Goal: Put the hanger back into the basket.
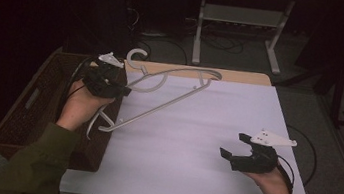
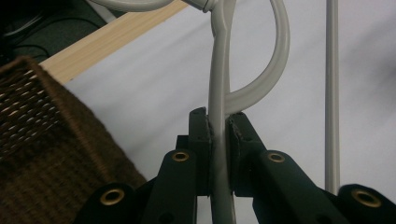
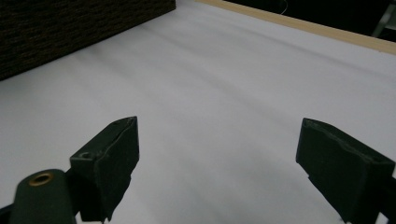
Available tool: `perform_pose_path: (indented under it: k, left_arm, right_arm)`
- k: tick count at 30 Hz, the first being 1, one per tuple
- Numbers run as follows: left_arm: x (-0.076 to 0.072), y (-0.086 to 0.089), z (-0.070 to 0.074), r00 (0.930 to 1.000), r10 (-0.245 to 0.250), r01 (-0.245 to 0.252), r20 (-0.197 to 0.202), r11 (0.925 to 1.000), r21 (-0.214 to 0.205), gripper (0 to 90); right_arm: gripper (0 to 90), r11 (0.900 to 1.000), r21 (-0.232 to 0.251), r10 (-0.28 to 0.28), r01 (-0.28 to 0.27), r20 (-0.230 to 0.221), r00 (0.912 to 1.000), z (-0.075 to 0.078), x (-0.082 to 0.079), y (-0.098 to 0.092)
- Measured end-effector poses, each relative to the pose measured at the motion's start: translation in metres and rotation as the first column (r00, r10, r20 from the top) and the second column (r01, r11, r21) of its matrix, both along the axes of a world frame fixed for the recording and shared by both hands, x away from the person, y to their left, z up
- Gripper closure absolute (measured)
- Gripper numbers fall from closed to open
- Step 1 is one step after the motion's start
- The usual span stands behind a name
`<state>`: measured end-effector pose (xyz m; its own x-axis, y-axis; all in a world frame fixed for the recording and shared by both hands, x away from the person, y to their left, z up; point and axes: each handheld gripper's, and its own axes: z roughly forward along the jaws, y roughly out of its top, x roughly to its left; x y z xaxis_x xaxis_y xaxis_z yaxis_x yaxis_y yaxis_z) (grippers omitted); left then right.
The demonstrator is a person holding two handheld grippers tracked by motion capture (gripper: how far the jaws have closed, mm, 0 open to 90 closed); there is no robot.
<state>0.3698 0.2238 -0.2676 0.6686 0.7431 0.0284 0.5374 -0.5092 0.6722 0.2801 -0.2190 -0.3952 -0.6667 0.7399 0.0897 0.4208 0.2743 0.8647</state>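
High view: left gripper (image 1: 121,89), jaws pinching a grey plastic hanger (image 1: 173,94) by its shoulder arm near the neck. The hanger is lifted over the table's (image 1: 194,145) far-left corner; its long axis runs from the near-left, beside the wicker basket (image 1: 22,107), up to the far edge. Right gripper (image 1: 233,146) sits near the table's near-right corner, jaws spread and empty, well apart from the hanger and the farther of the two.

Left gripper view: pads clamp the hanger's arm (image 2: 218,121), which runs straight ahead out of the jaws; the bottom bar (image 2: 332,93) lies parallel beside it.

Right gripper view: jaws wide apart over bare table (image 3: 224,84), pointing toward the basket (image 3: 70,28).
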Motion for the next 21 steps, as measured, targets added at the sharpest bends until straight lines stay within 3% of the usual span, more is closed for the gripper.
perform_pose_path:
  k: [9,21]
  left_arm:
    - [-0.003,0.031,0.01,0.9989,0.047,-0.047,0.008,0.9989,-0.005,82.2]
    - [-0.008,0.067,0.024,0.9959,0.086,-0.085,0.029,0.9962,-0.02,82.2]
  right_arm:
    - [0.6,0.9996,0.008,-0.026,0.026,0.017,0.9995,0.002,0.0,0.002]
    - [0.0,0.9993,-0.01,-0.035,0.036,0.034,0.9988,0.0,0.001,0.003]
